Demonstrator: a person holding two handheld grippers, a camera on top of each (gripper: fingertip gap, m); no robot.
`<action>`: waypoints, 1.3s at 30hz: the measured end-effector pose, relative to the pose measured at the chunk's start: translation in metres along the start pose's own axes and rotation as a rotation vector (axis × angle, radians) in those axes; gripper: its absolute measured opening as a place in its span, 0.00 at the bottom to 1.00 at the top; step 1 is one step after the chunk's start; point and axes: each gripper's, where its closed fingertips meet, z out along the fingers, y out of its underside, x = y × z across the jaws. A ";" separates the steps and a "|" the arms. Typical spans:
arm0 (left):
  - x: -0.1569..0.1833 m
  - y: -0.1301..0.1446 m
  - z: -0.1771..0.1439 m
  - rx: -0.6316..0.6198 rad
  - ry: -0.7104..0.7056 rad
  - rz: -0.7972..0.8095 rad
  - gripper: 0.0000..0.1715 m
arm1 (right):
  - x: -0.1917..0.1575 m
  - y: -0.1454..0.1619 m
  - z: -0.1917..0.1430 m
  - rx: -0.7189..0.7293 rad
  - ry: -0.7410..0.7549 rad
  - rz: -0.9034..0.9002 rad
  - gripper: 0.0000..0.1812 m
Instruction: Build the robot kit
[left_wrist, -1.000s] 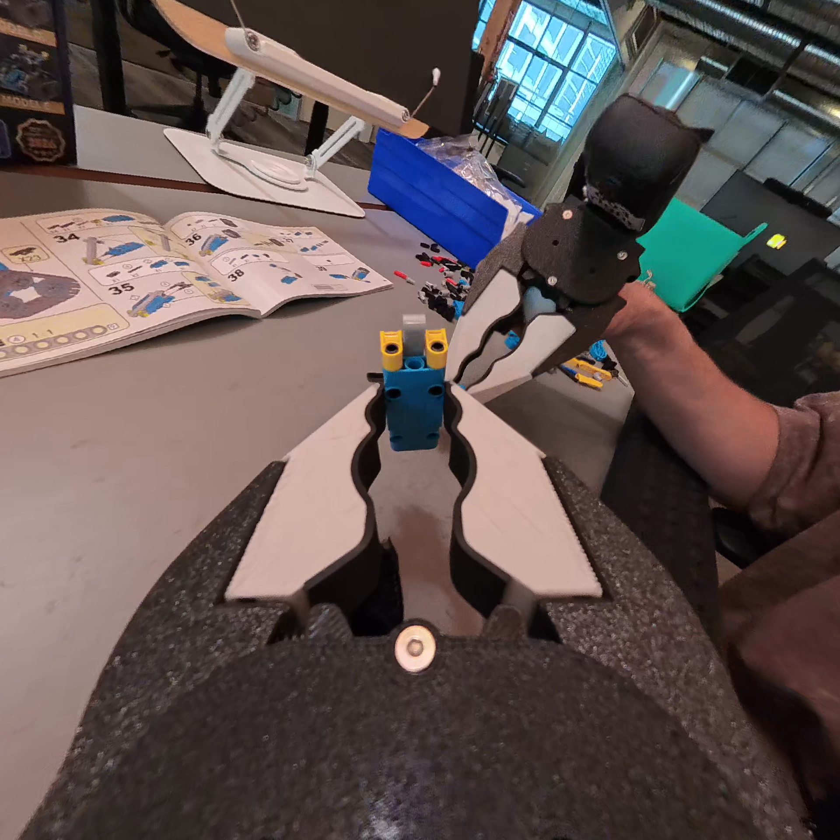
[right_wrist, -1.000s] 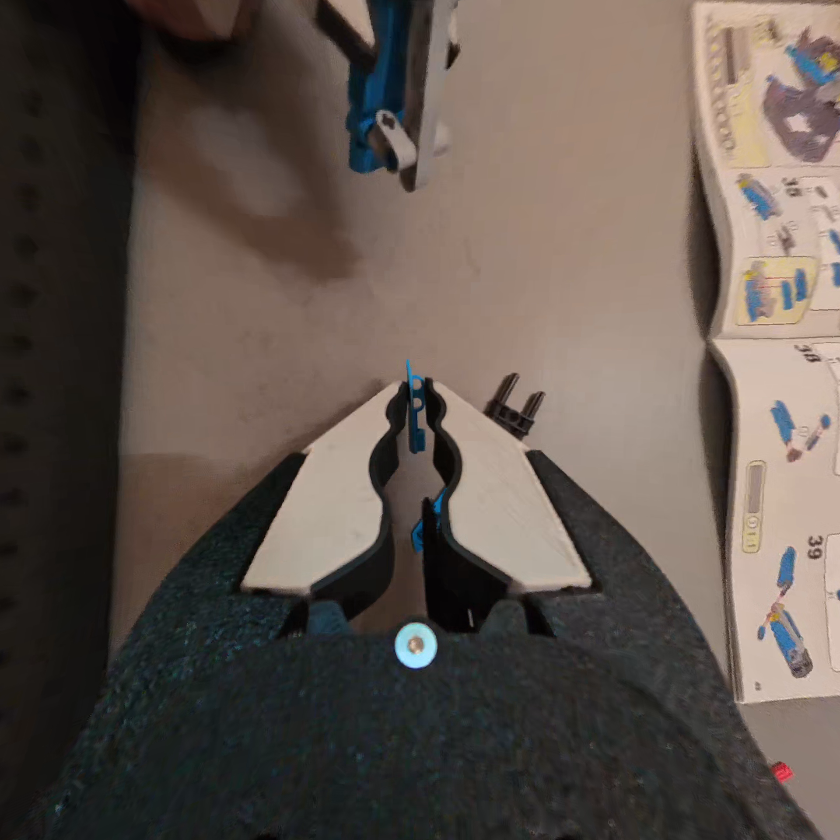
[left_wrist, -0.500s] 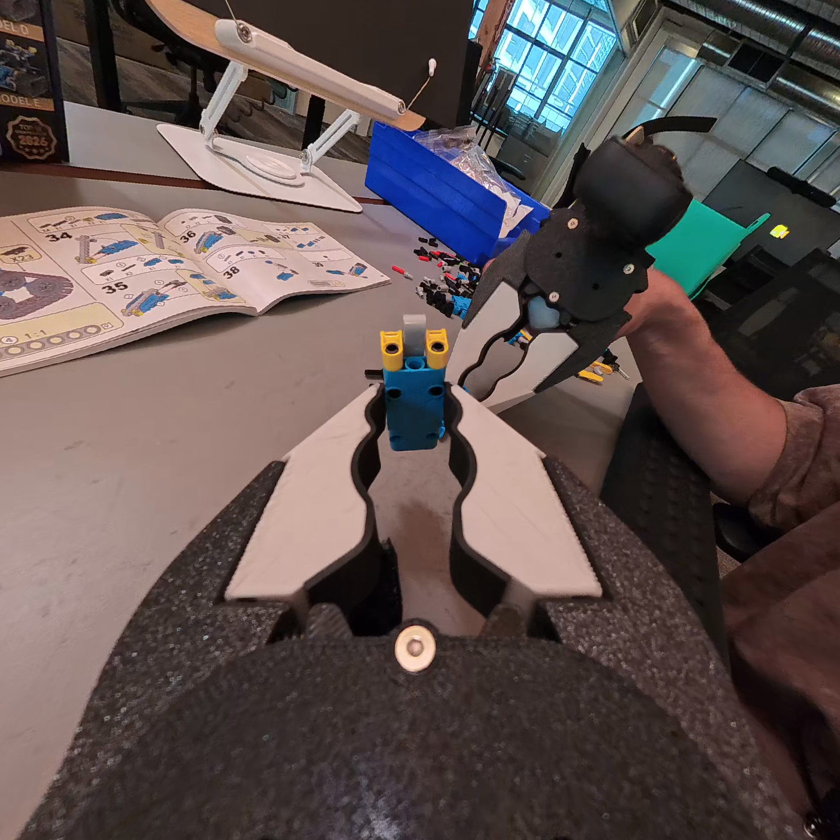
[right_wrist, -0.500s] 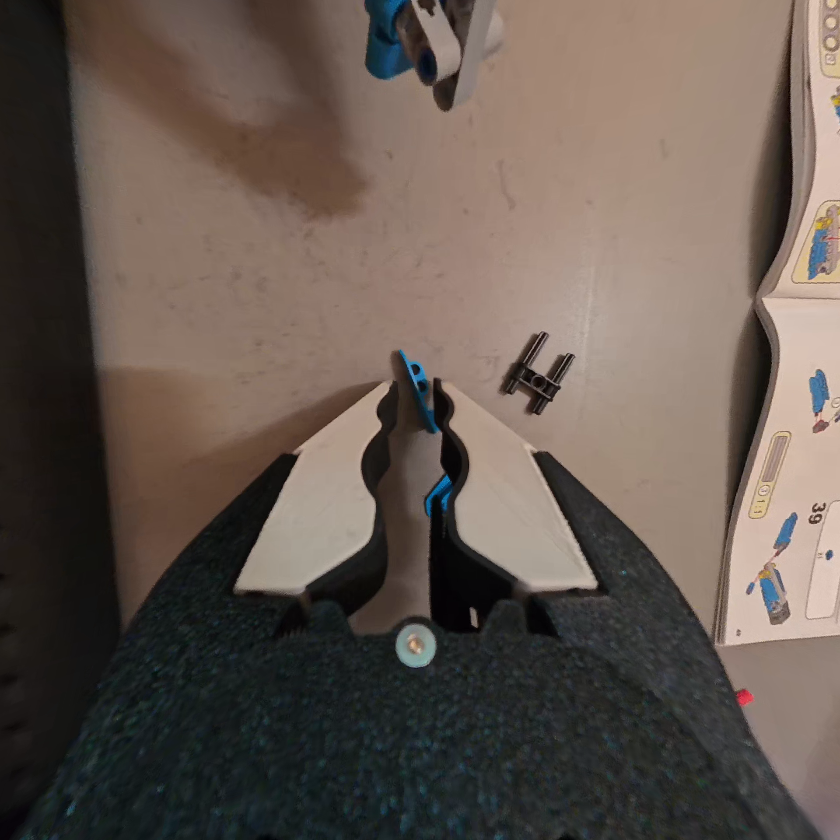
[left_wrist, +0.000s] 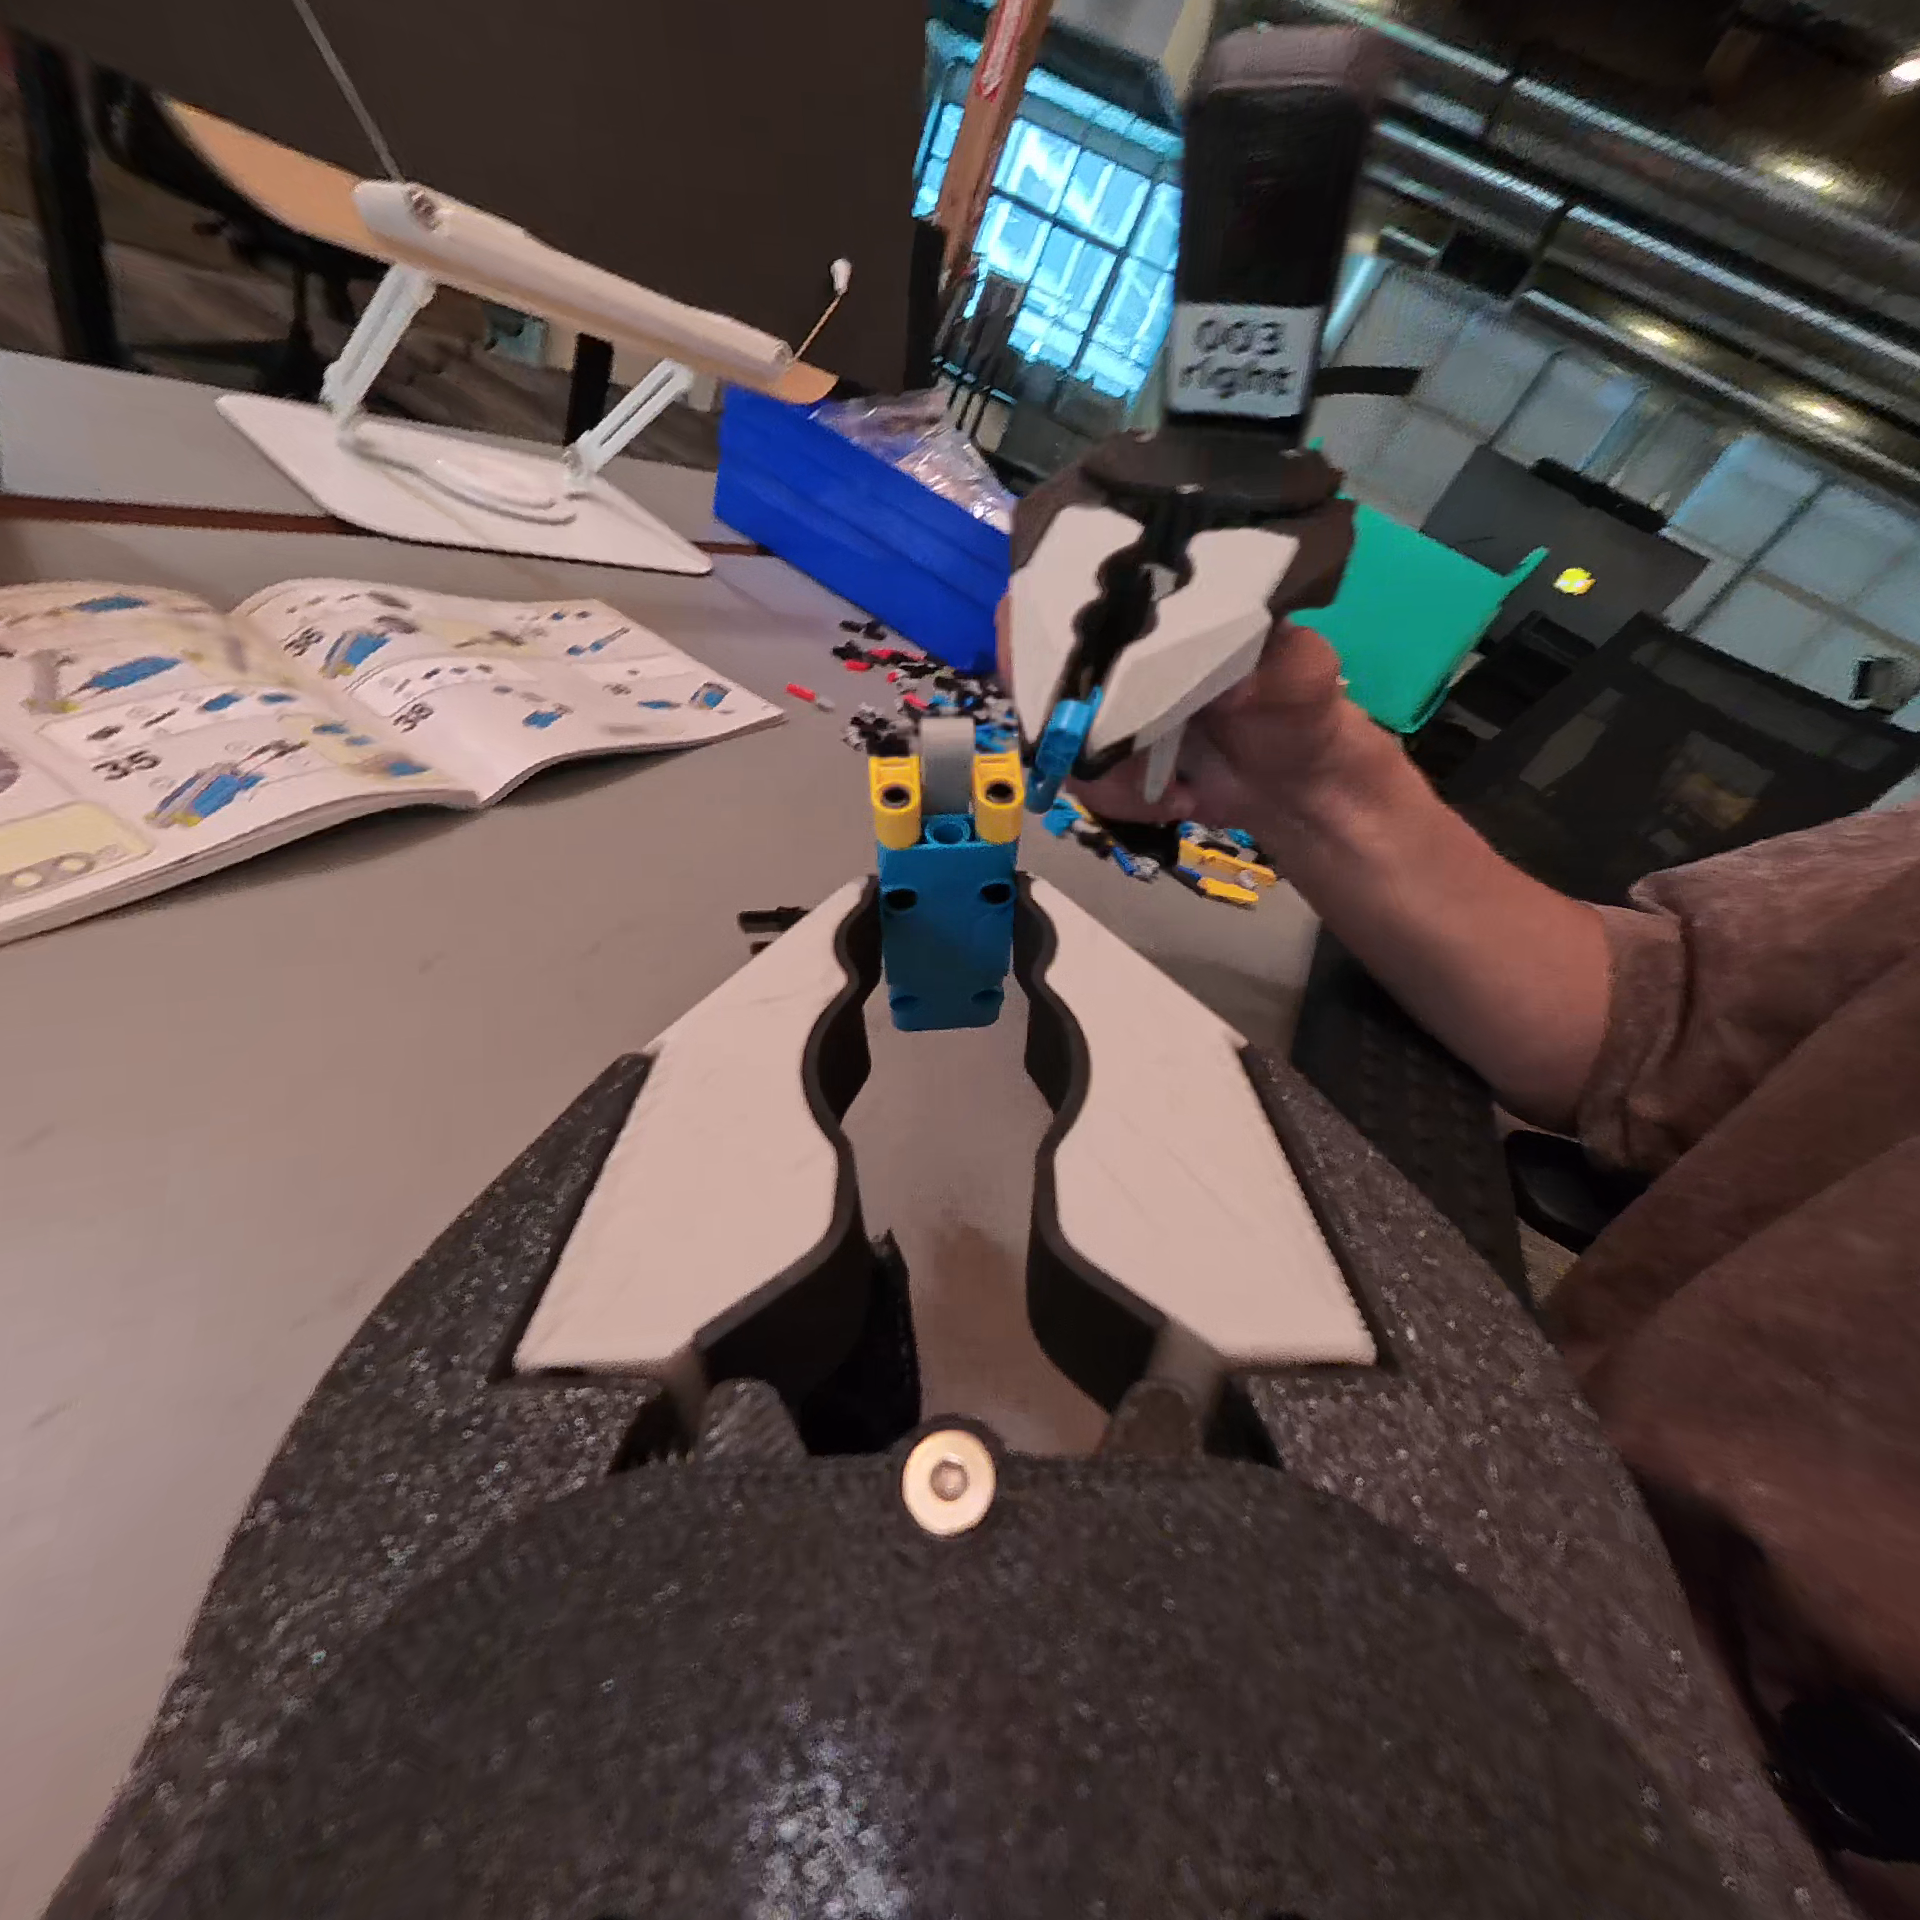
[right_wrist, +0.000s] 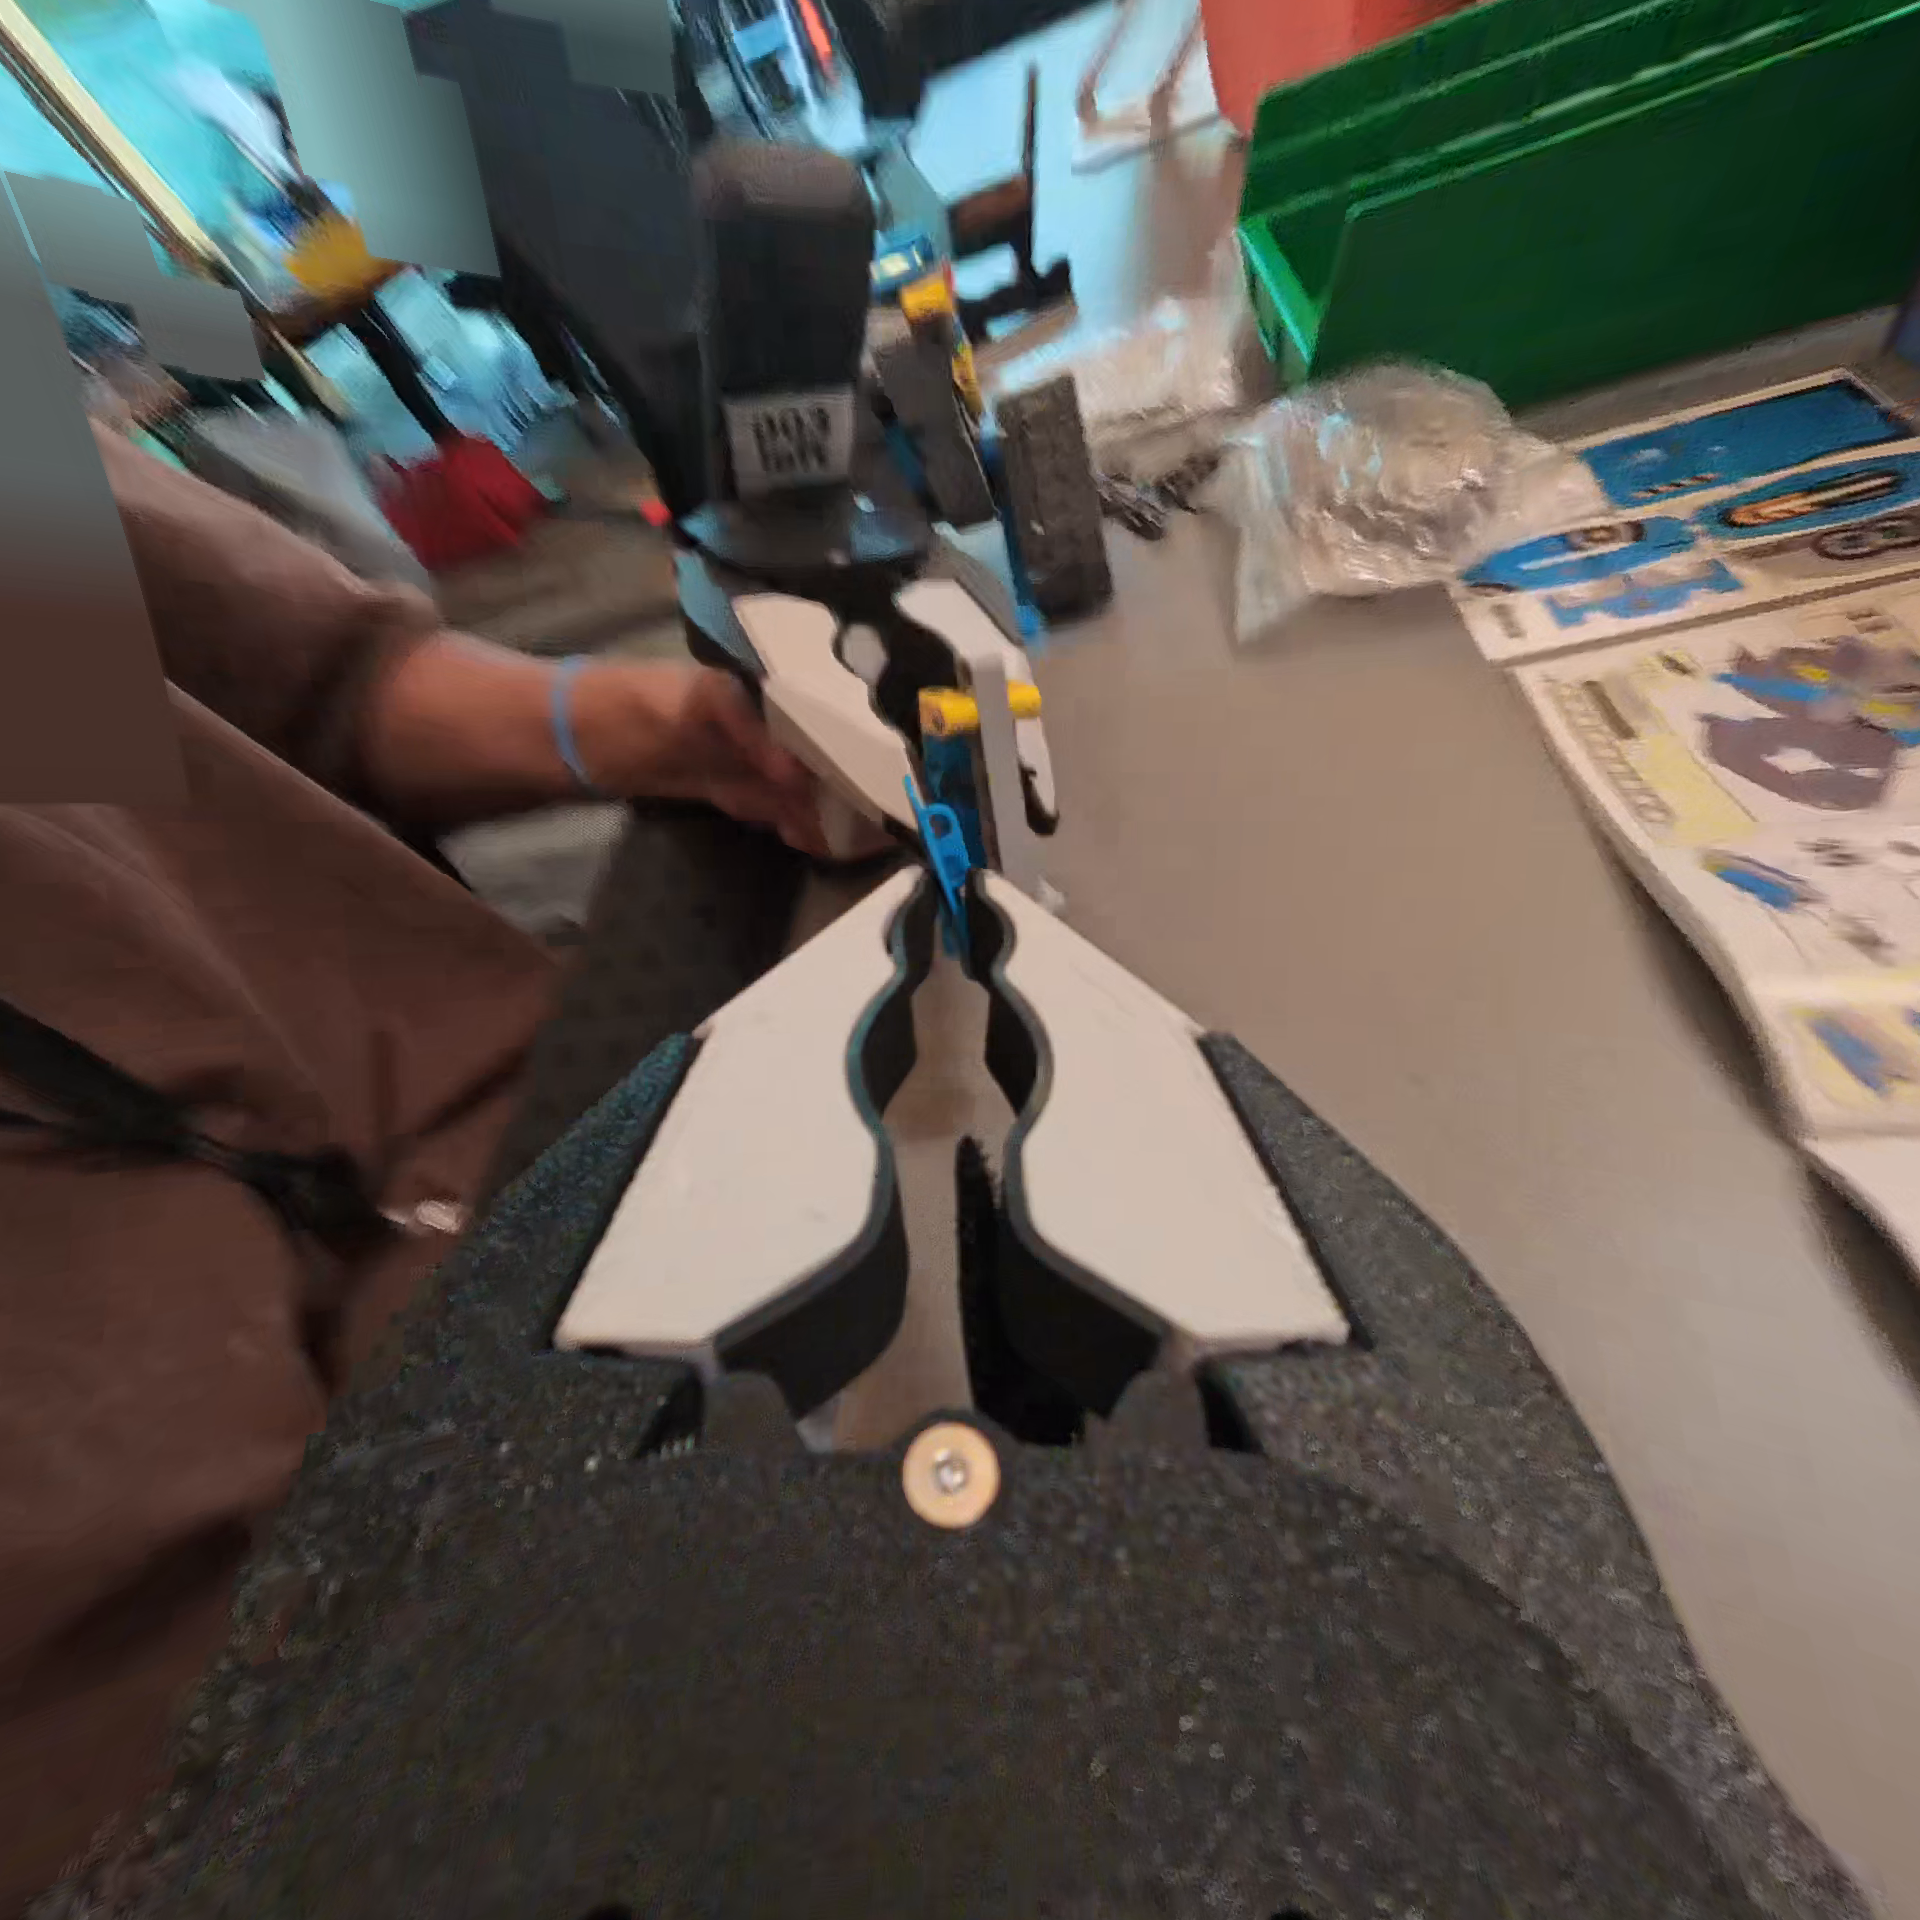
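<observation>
My left gripper (left_wrist: 943, 904) is shut on a small brick assembly (left_wrist: 943, 914): a blue block with two yellow pieces and a grey piece on top, held upright above the grey table (left_wrist: 312, 1039). My right gripper (right_wrist: 948, 883) is shut on a thin blue piece (right_wrist: 943, 847). In the left wrist view the right gripper (left_wrist: 1070, 758) points down, and its blue piece (left_wrist: 1058, 743) sits right beside the assembly's right yellow piece. In the right wrist view the left gripper (right_wrist: 935, 790) and the assembly (right_wrist: 951, 758) are just beyond my right fingertips.
An open instruction booklet (left_wrist: 312, 707) lies on the table at the left. A blue bin (left_wrist: 862, 540) and a white stand (left_wrist: 468, 457) are behind. Loose small parts (left_wrist: 914, 696) lie scattered near the bin. A green bin (right_wrist: 1558, 208) and a plastic bag (right_wrist: 1382, 478) show in the right wrist view. My left and right fingertips are right by each other.
My right gripper has lifted from facing the table, swung up and come beside the assembly with the blue piece. The left gripper has held the assembly nearly still.
</observation>
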 end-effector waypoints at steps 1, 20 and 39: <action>0.003 -0.001 0.000 0.005 0.016 0.003 0.14 | -0.004 -0.002 0.003 0.019 -0.046 0.048 0.03; -0.008 0.005 0.001 -0.033 -0.047 0.001 0.14 | 0.001 0.006 0.027 0.090 -0.249 0.434 0.02; -0.004 0.022 0.007 -0.135 -0.049 0.049 0.14 | 0.007 0.029 0.026 -0.064 -0.137 0.291 0.02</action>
